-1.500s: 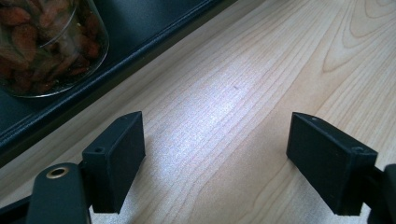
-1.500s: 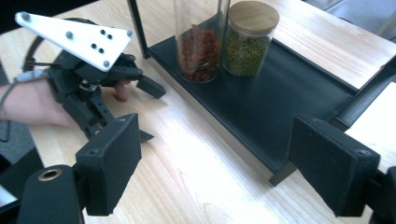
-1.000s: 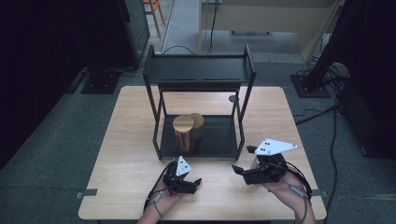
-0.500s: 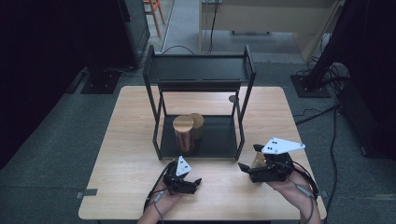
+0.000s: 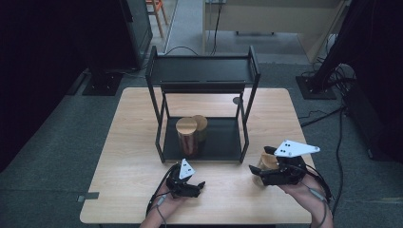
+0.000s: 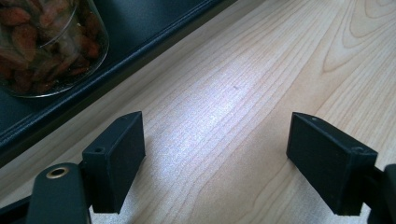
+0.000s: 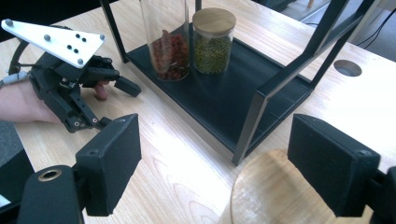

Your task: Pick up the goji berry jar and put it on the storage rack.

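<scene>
Your right gripper [image 5: 259, 172] hovers over a wooden-lidded jar [image 7: 266, 189] on the surface [image 5: 128, 142], just right of the shelf rack [image 5: 247, 123], fingers wide and straddling the lid, ready to close. Your left gripper [image 5: 198, 186] rests nearby, fingers wide, holding nothing.

Black rack [image 5: 204, 71]; pale wood table [image 5: 128, 161]; tan wooden lids; red [image 7: 170, 58] and green [image 7: 212, 51] jar contents.
</scene>
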{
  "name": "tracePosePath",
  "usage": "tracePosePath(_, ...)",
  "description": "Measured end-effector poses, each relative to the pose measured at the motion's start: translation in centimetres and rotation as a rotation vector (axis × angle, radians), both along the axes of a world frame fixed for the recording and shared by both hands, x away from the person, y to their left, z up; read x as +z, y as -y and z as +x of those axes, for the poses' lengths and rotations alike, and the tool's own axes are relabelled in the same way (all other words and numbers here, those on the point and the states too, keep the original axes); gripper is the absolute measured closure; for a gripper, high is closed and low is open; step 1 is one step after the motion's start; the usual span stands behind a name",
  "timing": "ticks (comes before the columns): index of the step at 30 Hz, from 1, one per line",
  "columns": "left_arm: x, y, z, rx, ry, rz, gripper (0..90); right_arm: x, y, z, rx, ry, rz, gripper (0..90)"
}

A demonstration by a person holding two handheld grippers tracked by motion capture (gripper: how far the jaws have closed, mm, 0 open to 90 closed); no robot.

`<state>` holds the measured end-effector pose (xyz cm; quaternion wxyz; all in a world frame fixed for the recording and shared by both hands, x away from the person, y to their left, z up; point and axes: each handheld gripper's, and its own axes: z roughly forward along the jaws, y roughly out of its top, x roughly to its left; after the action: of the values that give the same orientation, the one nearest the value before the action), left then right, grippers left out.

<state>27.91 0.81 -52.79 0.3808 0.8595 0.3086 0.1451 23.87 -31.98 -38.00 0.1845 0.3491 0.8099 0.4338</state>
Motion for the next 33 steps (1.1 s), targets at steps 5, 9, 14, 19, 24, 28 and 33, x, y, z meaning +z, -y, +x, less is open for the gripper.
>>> tracePosePath(5, 0.0, 0.0, 0.0, 0.000, 0.000, 0.000, 19.8, 0.0, 0.6, -0.1, 0.001, 0.009, 0.005, 17.4)
tracePosePath(9, 0.0, 0.0, 0.0, 0.000, 0.000, 0.000, 19.8, -0.1, 0.9, -0.1, 0.003, 0.012, 0.000, 17.4)
tracePosePath(14, 0.0, 0.0, 0.0, 0.000, 0.000, 0.000, 19.8, -0.3, 1.3, 0.0, 0.002, 0.005, -0.008, 17.4)
tracePosePath(19, 0.0, 0.0, 0.0, 0.001, 0.001, -0.001, 19.8, -0.5, 1.7, 0.1, -0.008, 0.014, -0.019, 17.4)
tracePosePath(24, 0.0, 0.0, 0.0, 0.000, 0.000, 0.000, 19.8, -0.5, 2.4, 0.1, -0.017, 0.009, -0.007, 17.4)
tracePosePath(28, 0.0, 0.0, 0.0, 0.000, 0.000, 0.000, 19.8, -0.7, 2.7, 0.2, -0.017, 0.003, 0.000, 17.3)
tracePosePath(33, 0.0, 0.0, 0.0, 0.000, 0.000, 0.000, 19.8, -1.0, 2.7, 0.3, -0.013, 0.000, -0.001, 16.6)
